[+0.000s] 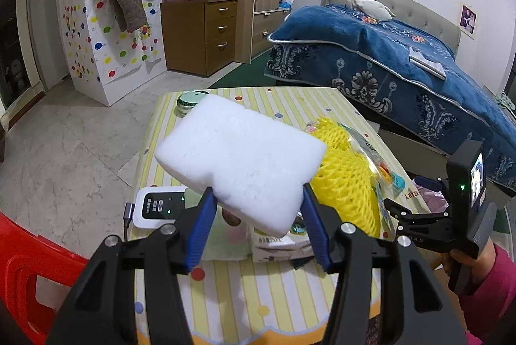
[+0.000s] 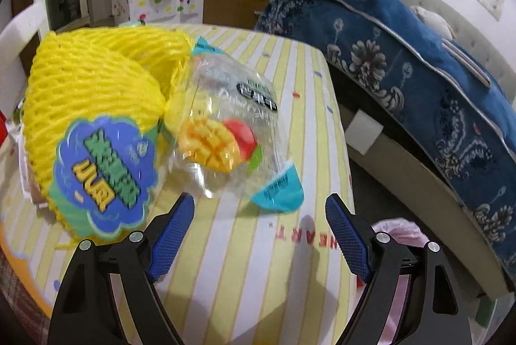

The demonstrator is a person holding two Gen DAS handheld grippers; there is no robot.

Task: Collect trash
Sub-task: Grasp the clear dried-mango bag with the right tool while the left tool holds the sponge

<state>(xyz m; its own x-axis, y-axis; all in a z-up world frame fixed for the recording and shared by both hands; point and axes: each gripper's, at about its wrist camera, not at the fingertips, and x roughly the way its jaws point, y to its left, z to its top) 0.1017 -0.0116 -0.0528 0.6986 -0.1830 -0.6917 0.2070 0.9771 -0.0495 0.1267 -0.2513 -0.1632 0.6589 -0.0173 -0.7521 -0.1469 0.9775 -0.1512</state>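
The bed [image 1: 403, 61] under a blue blanket fills the 2 o'clock side of the left view. The striped worktop [image 1: 258, 290] sits centre. On it, the yellow foam net [image 2: 90, 80] lies at 10 o'clock in the right view, touching a clear fruit bag [image 2: 232, 125] at centre. The left gripper [image 1: 256, 212] is clenched on a white foam block [image 1: 238, 157], held above the worktop. The right gripper [image 2: 259, 232] is released, empty, jaws wide, just below the bag.
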